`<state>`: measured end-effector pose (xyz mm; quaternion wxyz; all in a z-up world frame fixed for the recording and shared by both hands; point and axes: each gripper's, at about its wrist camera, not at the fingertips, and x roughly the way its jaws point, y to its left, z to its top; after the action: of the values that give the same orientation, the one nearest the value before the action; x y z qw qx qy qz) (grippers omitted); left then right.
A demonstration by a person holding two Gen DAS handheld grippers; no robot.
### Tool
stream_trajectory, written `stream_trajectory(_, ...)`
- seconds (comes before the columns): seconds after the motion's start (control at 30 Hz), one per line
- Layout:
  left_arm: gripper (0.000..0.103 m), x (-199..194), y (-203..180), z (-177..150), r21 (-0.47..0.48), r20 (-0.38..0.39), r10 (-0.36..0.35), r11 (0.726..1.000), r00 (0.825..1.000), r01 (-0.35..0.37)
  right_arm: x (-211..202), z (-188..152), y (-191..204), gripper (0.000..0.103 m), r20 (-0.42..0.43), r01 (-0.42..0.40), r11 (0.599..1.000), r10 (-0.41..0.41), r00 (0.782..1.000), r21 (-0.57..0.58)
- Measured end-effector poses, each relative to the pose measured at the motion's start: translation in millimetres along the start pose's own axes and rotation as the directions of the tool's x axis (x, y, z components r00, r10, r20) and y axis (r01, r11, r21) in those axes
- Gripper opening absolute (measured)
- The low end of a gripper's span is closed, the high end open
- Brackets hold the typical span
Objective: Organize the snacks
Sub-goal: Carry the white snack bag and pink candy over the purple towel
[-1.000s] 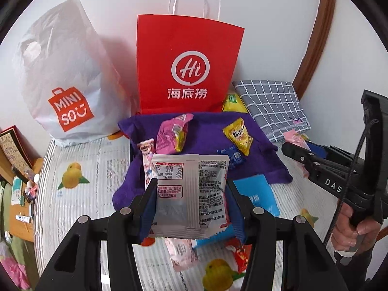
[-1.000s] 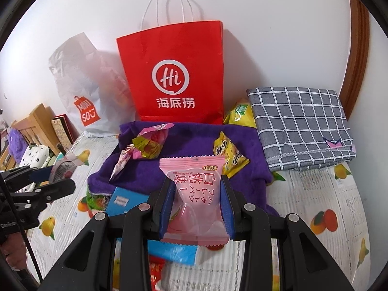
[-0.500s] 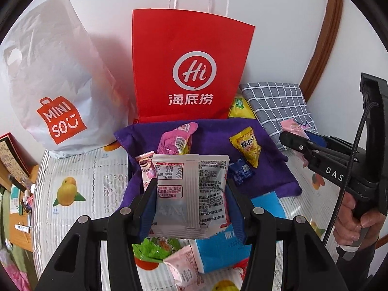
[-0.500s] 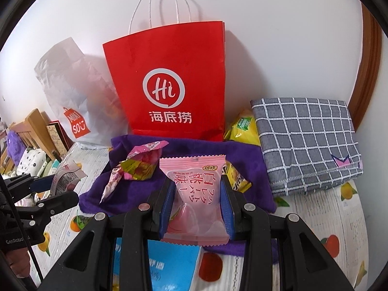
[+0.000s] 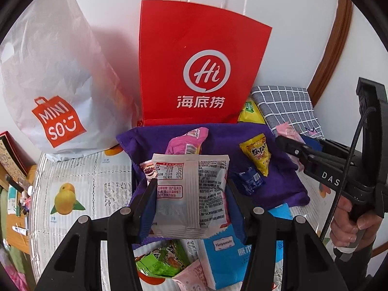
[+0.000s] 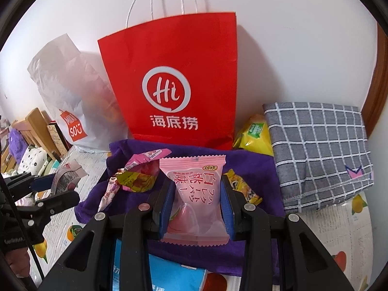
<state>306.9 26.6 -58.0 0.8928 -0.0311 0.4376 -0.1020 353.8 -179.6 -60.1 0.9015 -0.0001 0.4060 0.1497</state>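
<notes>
Snacks were in both grips: the left gripper [image 5: 190, 195] had its jaws clenched on a grey-white foil packet with red label print [image 5: 190, 194], the right gripper [image 6: 196, 205] clamped a pink peach-print wrapped sweet [image 6: 196, 198]. Each packet stood upright, long axis vertical, above the purple towel [image 5: 225, 133]. Straight ahead and higher stood the red paper carrier bag with white handles [image 6: 174, 82], its mouth above both, the right seemingly nearer.

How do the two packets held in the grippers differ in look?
The silver packet in the left gripper is grey-white foil showing a red-framed nutrition table and dense fine print; the pink packet in the right gripper is pale pink with large red characters. The silver packet looks opaque, the pink packet partly see-through. Both are sealed with crimped edges, held upright.
</notes>
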Motion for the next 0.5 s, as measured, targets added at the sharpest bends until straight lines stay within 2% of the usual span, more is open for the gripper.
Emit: stream_trajectory(0.5,0.051,21.2,14.2,9.9,-0.041,-0.017,-0.011,0.999,1.0,0.01,13.0,-0.2,-21.4,0.036,-0.025,0.039,0.999,-0.039,0.999,0.014)
